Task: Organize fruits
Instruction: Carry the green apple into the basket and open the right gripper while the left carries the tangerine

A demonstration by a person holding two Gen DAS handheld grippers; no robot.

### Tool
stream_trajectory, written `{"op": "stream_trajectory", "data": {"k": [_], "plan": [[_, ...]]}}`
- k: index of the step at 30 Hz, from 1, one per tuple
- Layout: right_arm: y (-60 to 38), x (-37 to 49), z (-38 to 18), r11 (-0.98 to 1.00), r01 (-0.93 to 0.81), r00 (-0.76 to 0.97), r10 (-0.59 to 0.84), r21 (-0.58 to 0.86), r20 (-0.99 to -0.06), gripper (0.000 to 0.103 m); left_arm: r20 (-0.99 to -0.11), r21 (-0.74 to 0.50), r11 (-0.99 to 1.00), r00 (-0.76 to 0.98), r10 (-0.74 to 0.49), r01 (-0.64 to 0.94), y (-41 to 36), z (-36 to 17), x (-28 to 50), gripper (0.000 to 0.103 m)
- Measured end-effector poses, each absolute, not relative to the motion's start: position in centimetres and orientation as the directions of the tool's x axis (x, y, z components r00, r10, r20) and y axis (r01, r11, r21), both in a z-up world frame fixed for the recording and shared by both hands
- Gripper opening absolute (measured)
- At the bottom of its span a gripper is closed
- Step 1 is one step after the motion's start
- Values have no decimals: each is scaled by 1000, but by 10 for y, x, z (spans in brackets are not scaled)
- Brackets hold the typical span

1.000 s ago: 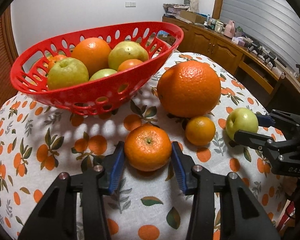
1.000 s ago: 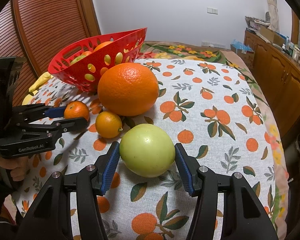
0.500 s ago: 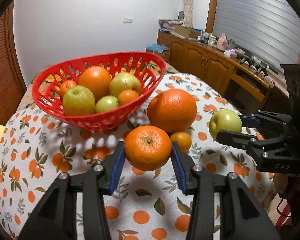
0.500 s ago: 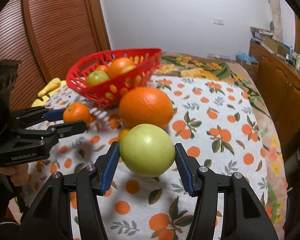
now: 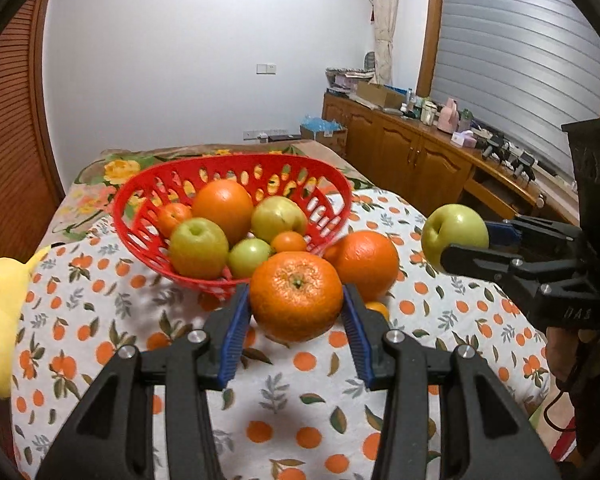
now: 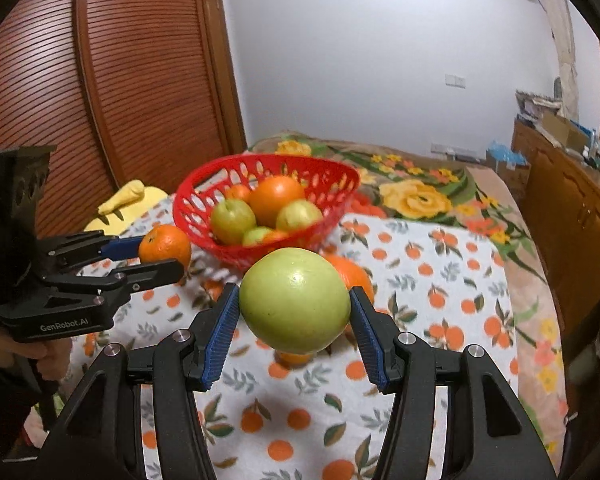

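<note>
Both fruits hang in the air, so the main risk is a drop. The right gripper is clenched on a green apple, the left gripper on a mandarin, each held only by two narrow blue pads on a round, smooth skin; a tilt or a bump against the other gripper on the way could roll either one free. The red basket ahead is already well filled, so a fruit set on the heap may tumble out over the low rim. A large orange and a small one lie on the orange-print cloth just beside the basket. The surface looks soft, perhaps a bed; wooden cabinets line the wall.
</note>
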State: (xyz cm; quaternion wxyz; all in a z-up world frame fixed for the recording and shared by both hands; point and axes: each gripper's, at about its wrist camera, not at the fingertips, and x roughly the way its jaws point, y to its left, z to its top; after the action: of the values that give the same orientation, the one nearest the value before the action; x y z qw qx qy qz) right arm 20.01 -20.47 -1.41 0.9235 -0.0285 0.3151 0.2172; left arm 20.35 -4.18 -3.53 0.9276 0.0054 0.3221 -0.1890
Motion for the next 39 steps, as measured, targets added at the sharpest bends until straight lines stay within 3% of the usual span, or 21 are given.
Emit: {"op": "stream_trajectory", "data": {"k": [14,39], "plan": [[-166,253,-5,870,-488,678,425,65,-600,56,-577,-122,950,759,-303,287,-1,-23,232,44],[-109,309,-42,811,-570,532,485,129,-694,57,-575,-147,961,770,-275,234,37,-29,267,44]]}}
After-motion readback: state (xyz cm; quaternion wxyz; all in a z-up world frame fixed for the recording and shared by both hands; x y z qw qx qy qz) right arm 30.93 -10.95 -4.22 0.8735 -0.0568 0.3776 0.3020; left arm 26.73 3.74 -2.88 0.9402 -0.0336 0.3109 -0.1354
